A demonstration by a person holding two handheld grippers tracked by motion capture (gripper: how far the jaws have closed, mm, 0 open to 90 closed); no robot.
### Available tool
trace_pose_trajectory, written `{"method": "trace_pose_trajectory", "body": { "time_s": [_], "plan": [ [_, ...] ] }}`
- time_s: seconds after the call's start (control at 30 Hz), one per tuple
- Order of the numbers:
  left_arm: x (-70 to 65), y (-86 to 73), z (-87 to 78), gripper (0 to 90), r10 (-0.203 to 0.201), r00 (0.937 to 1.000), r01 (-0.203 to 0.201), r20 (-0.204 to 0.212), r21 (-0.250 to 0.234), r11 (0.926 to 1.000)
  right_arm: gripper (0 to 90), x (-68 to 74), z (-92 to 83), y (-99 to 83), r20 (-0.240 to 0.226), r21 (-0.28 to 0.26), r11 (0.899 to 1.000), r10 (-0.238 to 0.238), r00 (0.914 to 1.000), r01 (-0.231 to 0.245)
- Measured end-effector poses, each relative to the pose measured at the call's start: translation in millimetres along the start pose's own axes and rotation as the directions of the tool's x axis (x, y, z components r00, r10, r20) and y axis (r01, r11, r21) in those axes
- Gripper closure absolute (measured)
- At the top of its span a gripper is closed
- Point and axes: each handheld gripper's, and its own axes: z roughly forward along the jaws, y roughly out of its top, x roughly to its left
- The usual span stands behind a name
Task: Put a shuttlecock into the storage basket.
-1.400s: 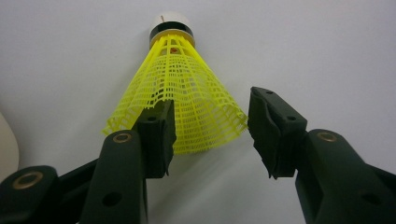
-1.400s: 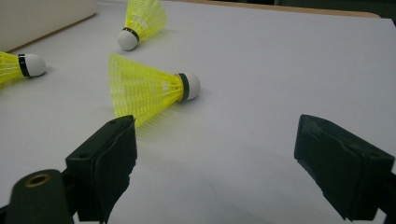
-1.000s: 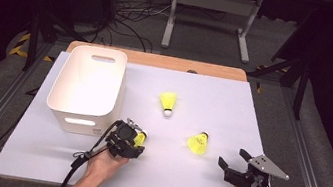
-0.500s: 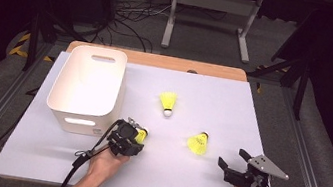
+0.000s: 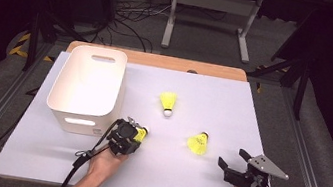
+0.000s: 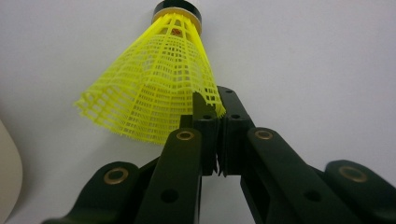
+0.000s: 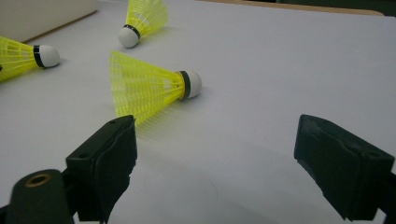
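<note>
Yellow shuttlecock (image 6: 154, 79) skirt edge pinched, jaws' grip

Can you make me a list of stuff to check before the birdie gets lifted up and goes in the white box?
1. Left gripper jaws closed on the held shuttlecock: ok, they have just been closing and pinch the skirt's edge.
2. Grip deep enough: not ok, only the rim of the mesh is caught.
3. White bin free to receive it: ok, nothing shows inside.
4. Right gripper out of the way: ok, jaws open, holding nothing.
5. Nearest loose shuttlecock away from the right jaws: ok, not touching.
6. Skirt undamaged by the pinch: cannot tell.
</note>
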Motion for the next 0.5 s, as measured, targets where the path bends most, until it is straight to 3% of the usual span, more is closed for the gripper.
{"method": "trace_pose_trajectory", "body": {
  "time_s": [0.5],
  "plan": [
    [4.2, 3.0, -7.5, 89.3, 0.028, 0.9996, -0.028, -0.007, -0.015, 0.9995, 14.0, -0.2, 0.2, -0.1, -0.002, 0.001, 1.0, 0.002, 1.0, -0.002]
  ]
}}
